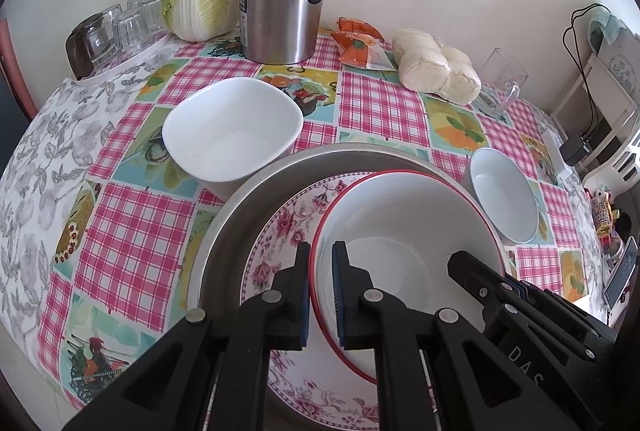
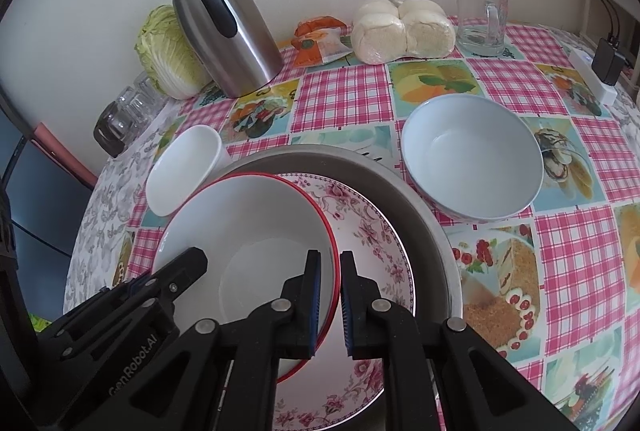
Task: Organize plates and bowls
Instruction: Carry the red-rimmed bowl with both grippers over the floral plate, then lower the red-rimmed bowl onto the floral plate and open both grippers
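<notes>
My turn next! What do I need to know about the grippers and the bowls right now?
Left gripper: shut on the left rim of the red-rimmed bowl.
Right gripper: shut on the same bowl's right rim.
That bowl sits in the floral plate, which lies in the metal pan.
Whether the bowl is resting or slightly lifted, I cannot tell.
Not stacked yet: the square white bowl to the pan's left and the pale blue bowl to its right, both on the tablecloth.
Left to do: probably settle this bowl, then gather those two.
</notes>
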Tool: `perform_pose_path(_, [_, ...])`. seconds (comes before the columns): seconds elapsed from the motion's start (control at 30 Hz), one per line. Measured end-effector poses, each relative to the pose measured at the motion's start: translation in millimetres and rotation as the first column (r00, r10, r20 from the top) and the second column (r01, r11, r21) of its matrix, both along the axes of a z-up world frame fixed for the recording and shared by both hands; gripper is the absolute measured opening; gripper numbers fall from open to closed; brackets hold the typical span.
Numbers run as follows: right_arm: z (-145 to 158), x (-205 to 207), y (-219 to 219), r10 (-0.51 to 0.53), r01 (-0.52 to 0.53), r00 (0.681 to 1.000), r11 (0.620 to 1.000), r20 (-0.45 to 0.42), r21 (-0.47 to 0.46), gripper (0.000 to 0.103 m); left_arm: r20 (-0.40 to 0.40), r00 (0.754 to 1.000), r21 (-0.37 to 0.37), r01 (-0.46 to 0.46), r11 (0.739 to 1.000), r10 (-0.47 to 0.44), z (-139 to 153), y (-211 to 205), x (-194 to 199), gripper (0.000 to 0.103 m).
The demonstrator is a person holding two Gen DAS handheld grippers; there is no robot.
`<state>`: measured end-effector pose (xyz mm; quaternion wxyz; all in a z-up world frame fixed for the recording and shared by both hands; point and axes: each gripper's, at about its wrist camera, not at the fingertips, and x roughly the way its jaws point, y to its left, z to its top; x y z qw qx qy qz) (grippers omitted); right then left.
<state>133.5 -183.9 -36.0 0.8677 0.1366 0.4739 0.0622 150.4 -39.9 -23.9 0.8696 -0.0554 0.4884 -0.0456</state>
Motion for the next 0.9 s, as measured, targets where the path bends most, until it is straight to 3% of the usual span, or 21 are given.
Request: perform_pose_path(0.9, [-1.4,0.8,-1.2,0.003,-0.003,1.0,0.999,0.004,0.04,0.015,-0.019,0.999,-0.016,-0.037,0.999,0.037,-1.7,7.3,1.4,0.013])
